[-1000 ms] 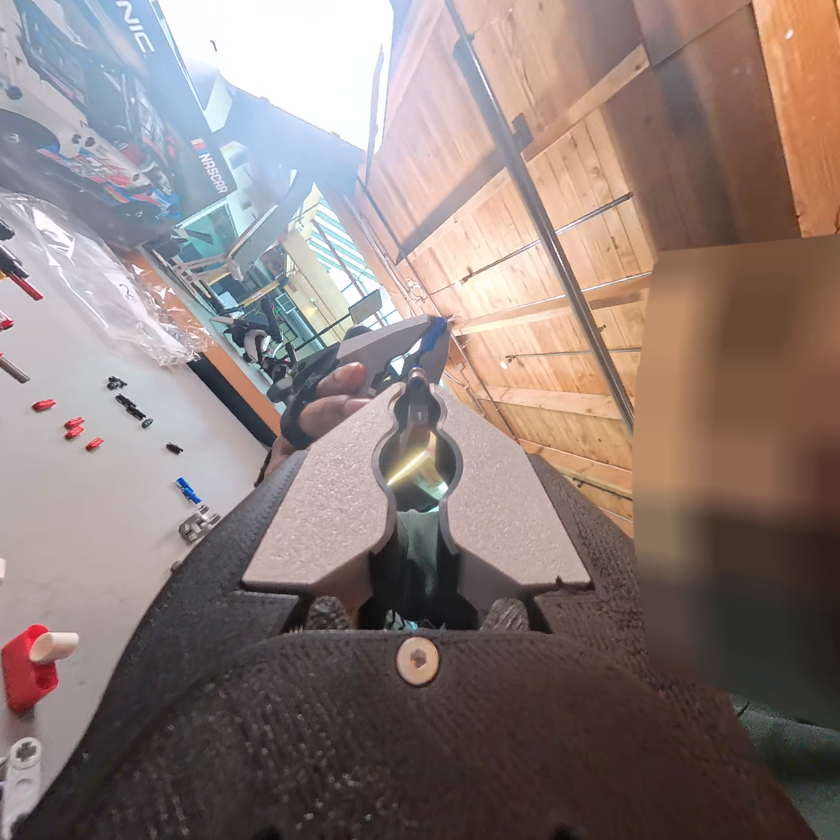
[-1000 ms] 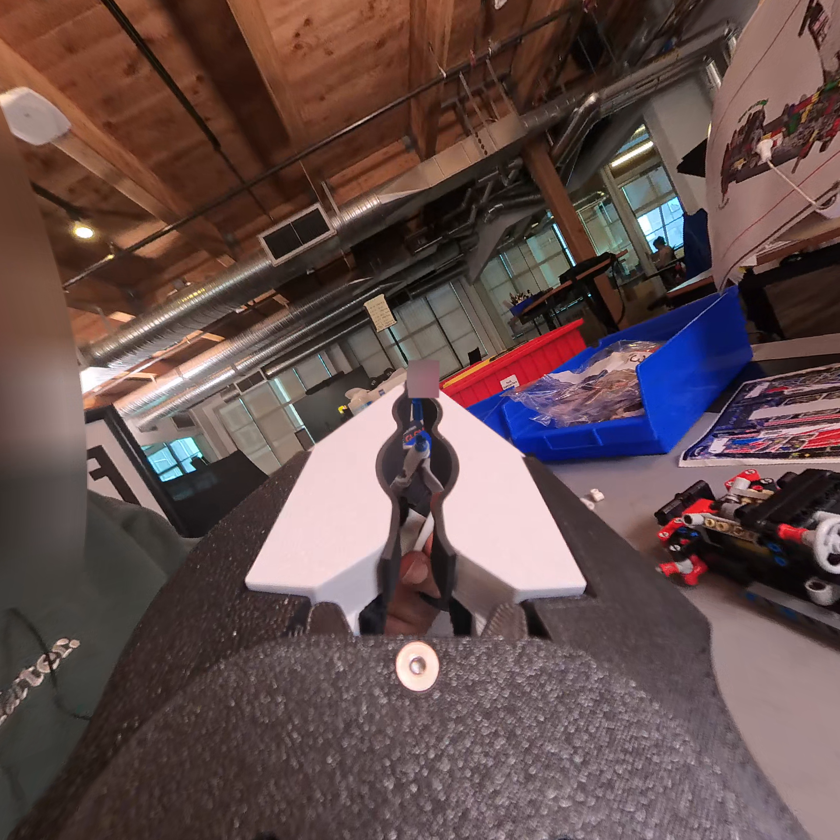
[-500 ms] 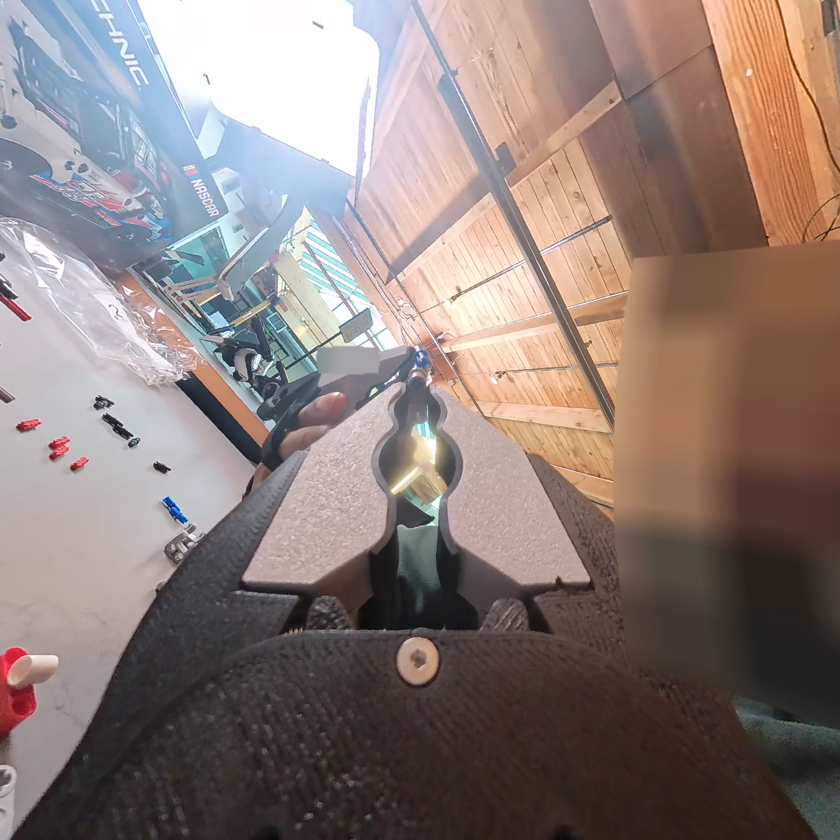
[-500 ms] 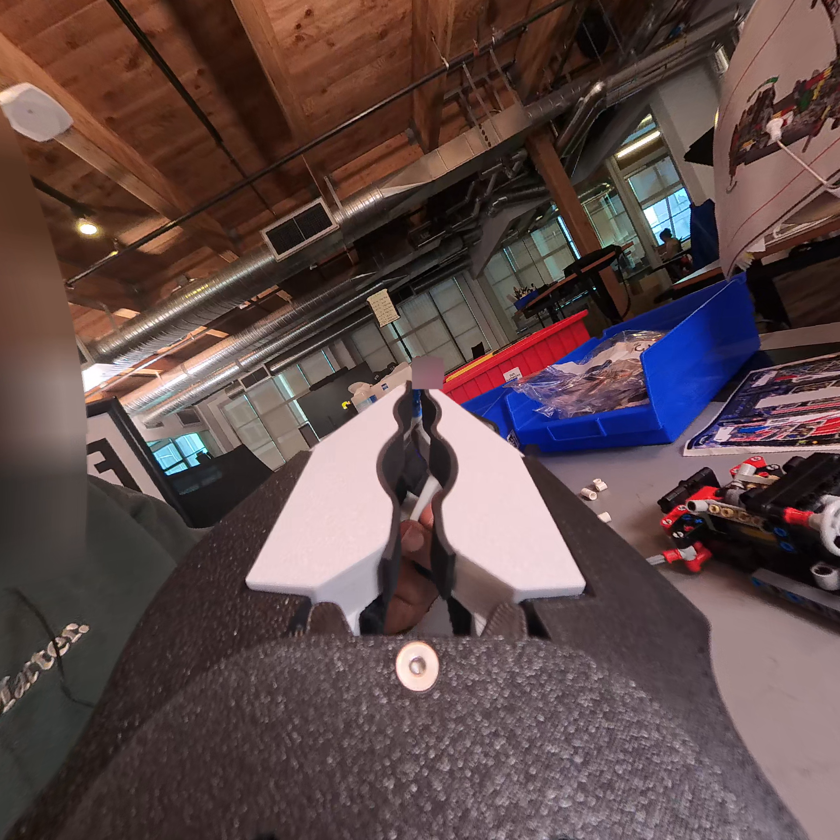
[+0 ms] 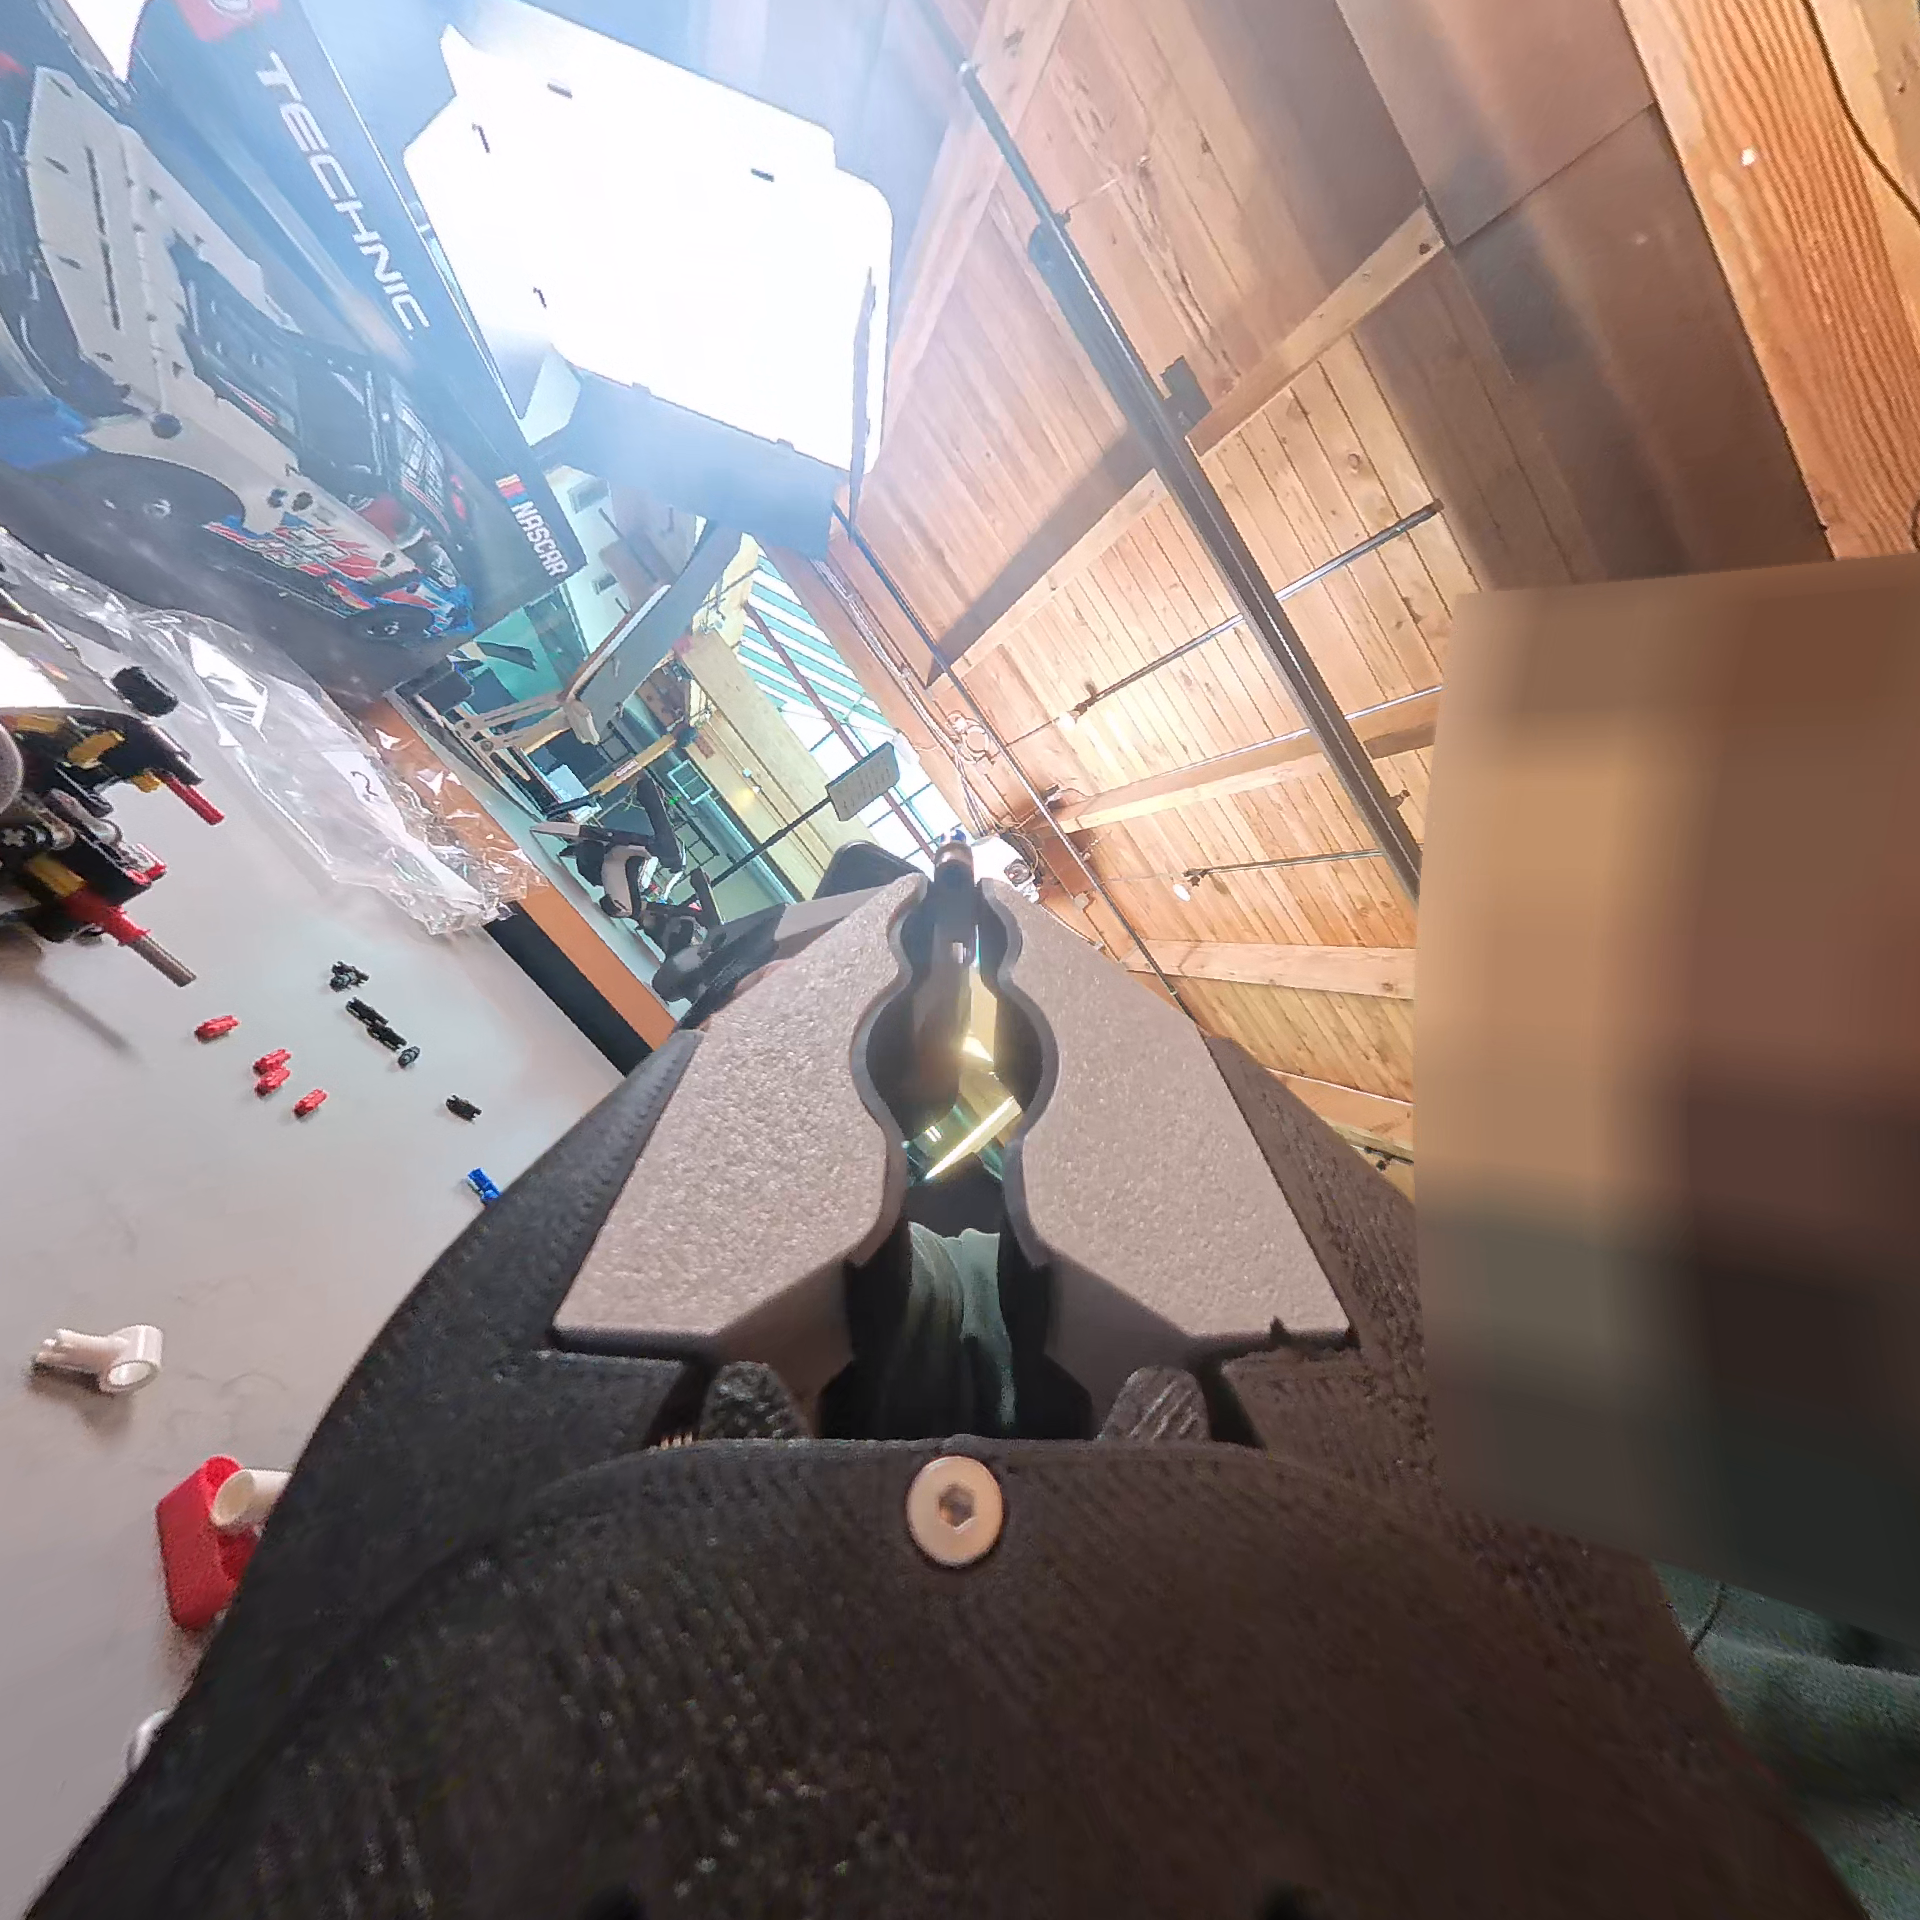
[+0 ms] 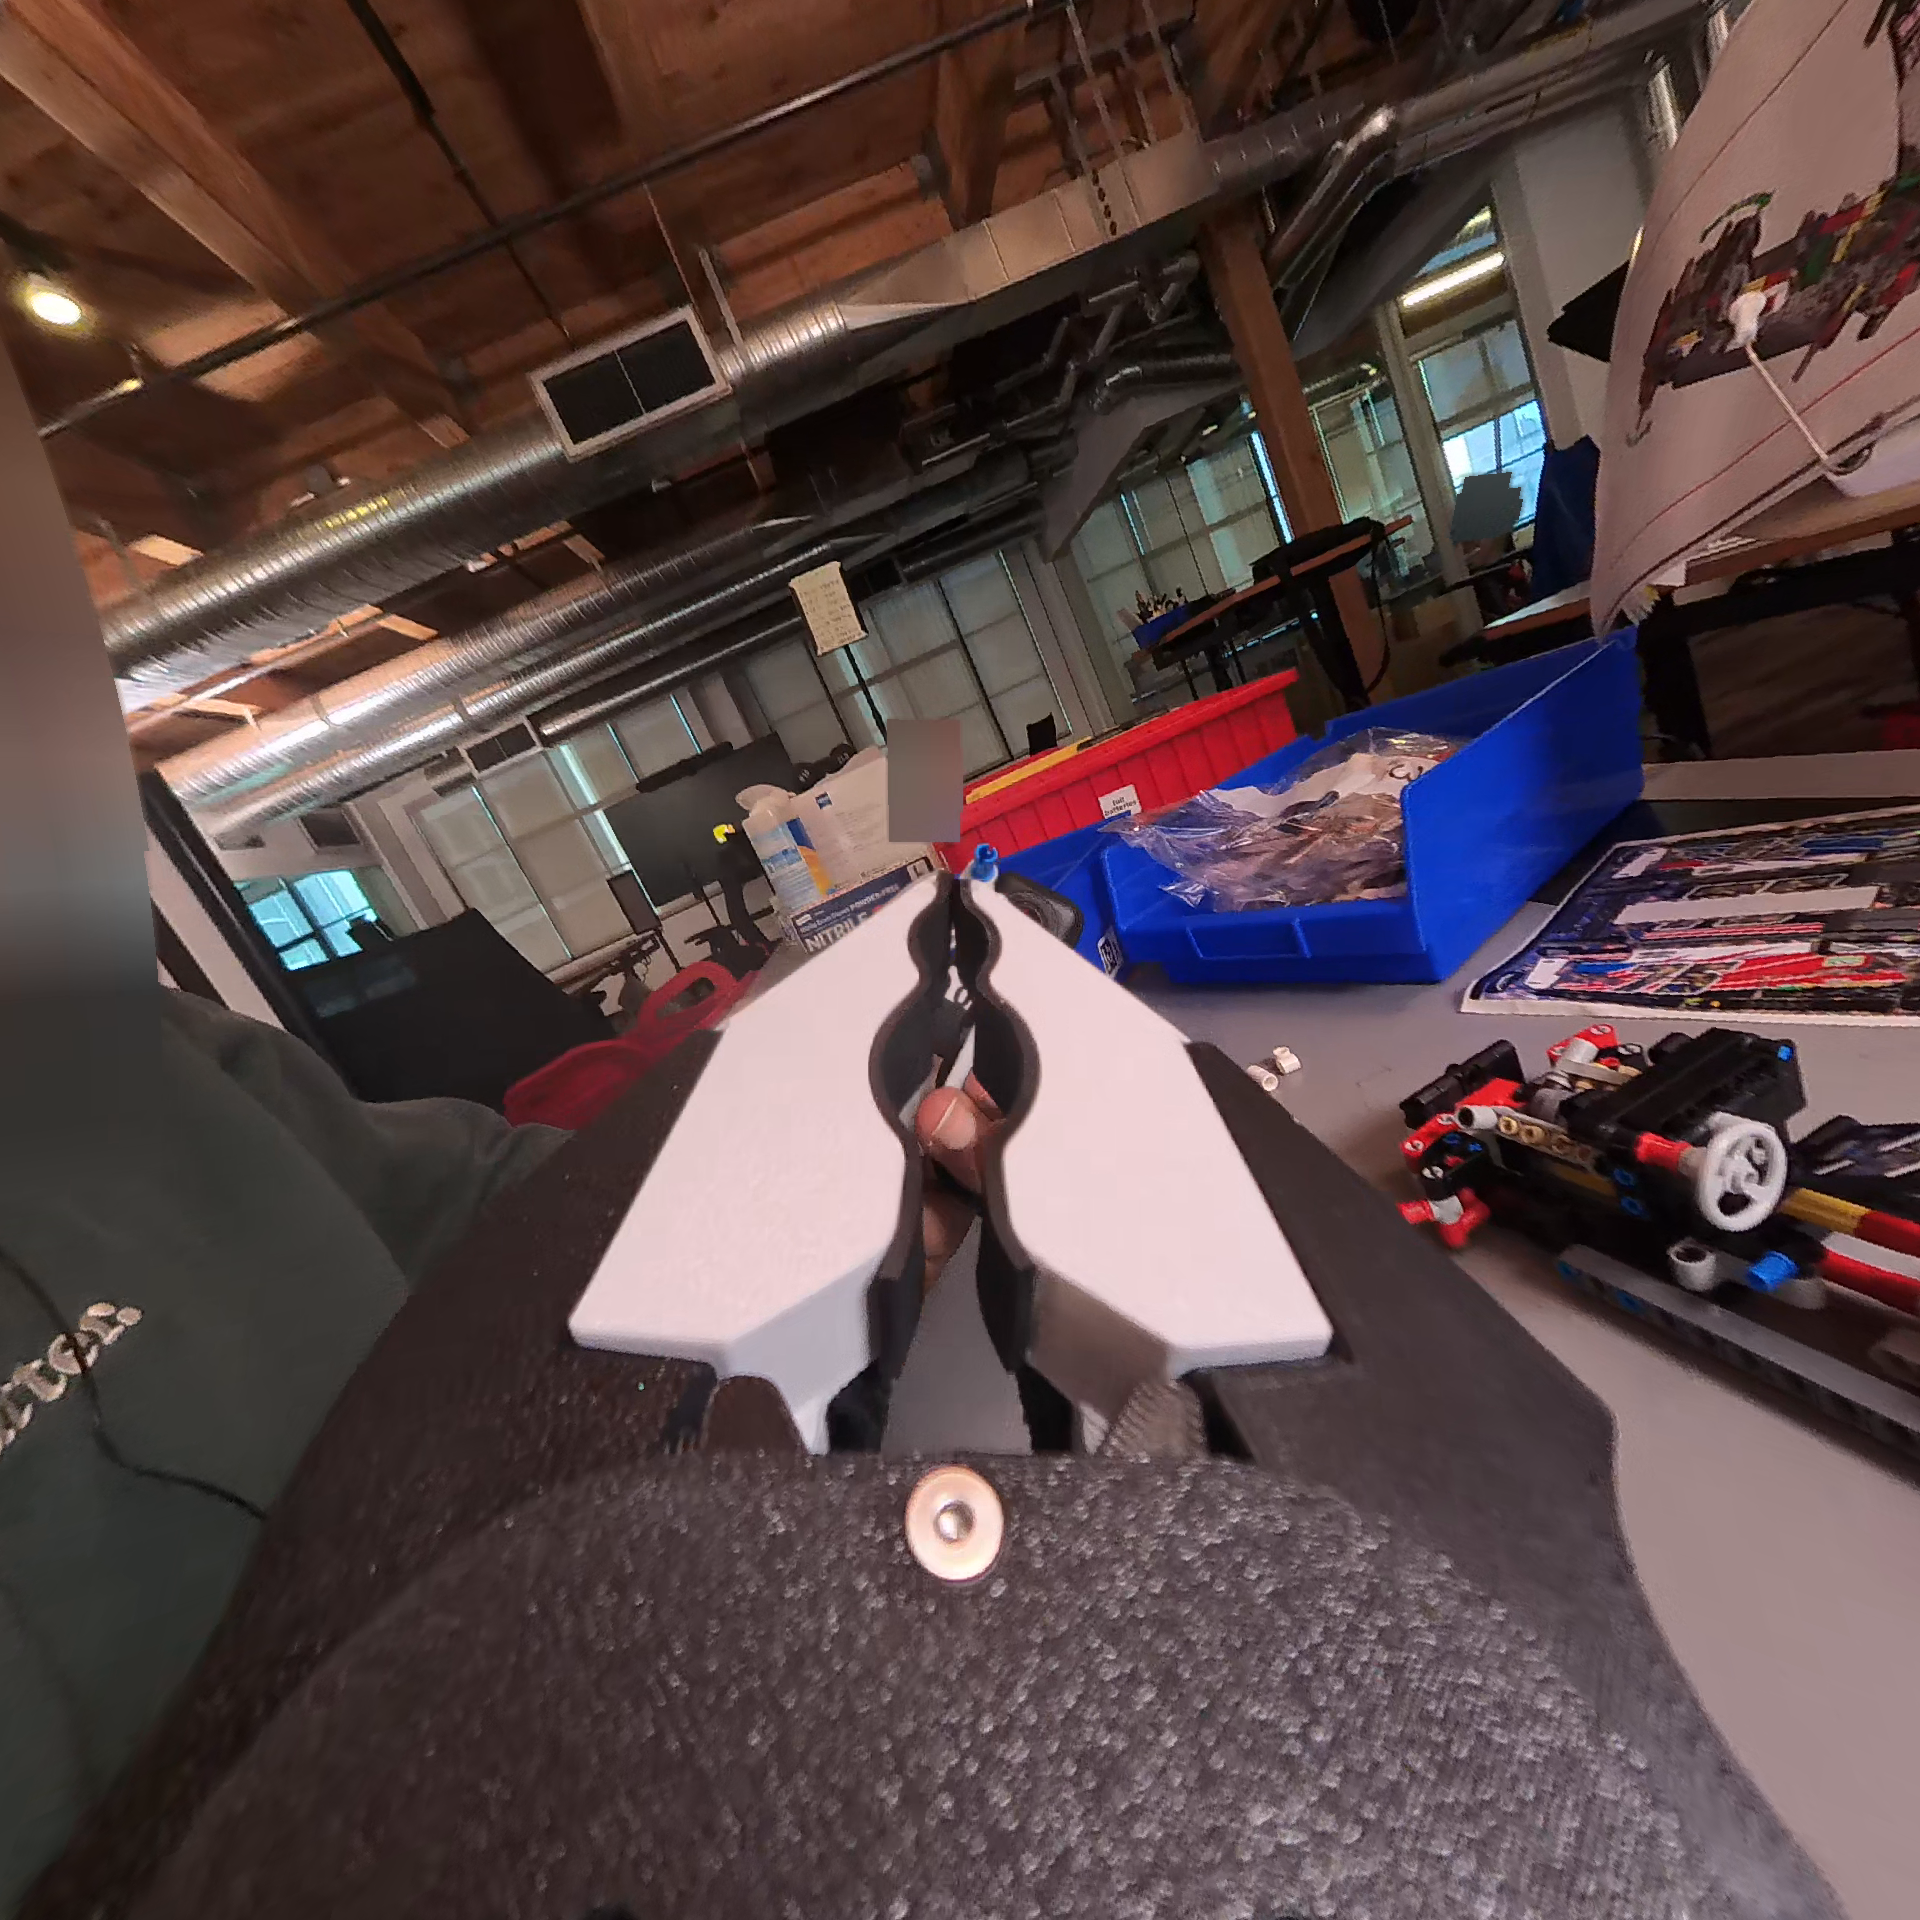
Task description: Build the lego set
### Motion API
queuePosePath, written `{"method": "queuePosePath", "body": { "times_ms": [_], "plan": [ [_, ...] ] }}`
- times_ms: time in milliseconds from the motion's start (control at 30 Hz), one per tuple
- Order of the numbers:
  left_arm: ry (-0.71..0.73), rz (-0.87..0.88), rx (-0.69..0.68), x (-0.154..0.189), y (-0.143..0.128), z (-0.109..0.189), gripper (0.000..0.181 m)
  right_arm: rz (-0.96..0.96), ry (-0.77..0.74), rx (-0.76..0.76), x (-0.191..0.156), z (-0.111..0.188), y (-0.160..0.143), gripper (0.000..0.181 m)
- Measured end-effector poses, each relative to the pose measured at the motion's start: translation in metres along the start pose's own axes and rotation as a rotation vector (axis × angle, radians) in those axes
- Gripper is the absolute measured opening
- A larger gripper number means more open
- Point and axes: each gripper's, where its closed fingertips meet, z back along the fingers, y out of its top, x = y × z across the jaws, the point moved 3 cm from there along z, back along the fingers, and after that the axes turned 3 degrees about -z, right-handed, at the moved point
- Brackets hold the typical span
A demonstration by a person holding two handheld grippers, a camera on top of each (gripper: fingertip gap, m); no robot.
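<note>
The left gripper [image 5: 954, 883] is held up off the grey table [image 5: 156, 1195], its 2 grey fingers [image 5: 748, 1122] pressed in on a slim grey lego piece [image 5: 952, 868] with a blue tip. The piece stands out past the fingertips, long axis running forward along the fingers, blue end pointing away from the camera toward the wooden ceiling.

In the right wrist view, the right gripper [image 6: 961, 899] has its 2 white fingers [image 6: 790, 1143] closed together at the tips, and a small blue pin [image 6: 983, 860] pokes out just beyond them (whether these tips actually clamp it or merely meet beside it, I cannot tell). The pin's long axis leans up and slightly right.

The part-built lego car [image 6: 1662, 1153] lies on the table to the right, its long axis running left to right, a white wheel hub facing the camera. Behind it lie the instruction booklet [image 6: 1745, 935] and a blue bin [image 6: 1455, 852] holding plastic bags. In the left view, loose red pins [image 5: 272, 1070] and black pins [image 5: 374, 1023] are scattered near a clear bag [image 5: 312, 790].
</note>
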Motion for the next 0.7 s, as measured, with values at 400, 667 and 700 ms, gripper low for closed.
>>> {"method": "queuePosePath", "body": {
  "times_ms": [400,667,700],
  "plan": [
    [0.041,-0.043,0.059,-0.006,0.017,0.01,0.005,0.143,-0.14,-0.245,0.02,0.002,-0.019,0.0],
    [0.133,-0.208,0.185,-0.001,0.07,0.039,0.005,0.301,-0.294,-0.627,0.062,0.015,-0.044,0.006],
    [0.143,-0.219,0.193,-0.001,0.073,0.041,0.005,0.315,-0.314,-0.666,0.068,0.017,-0.047,0.007]
  ]
}}
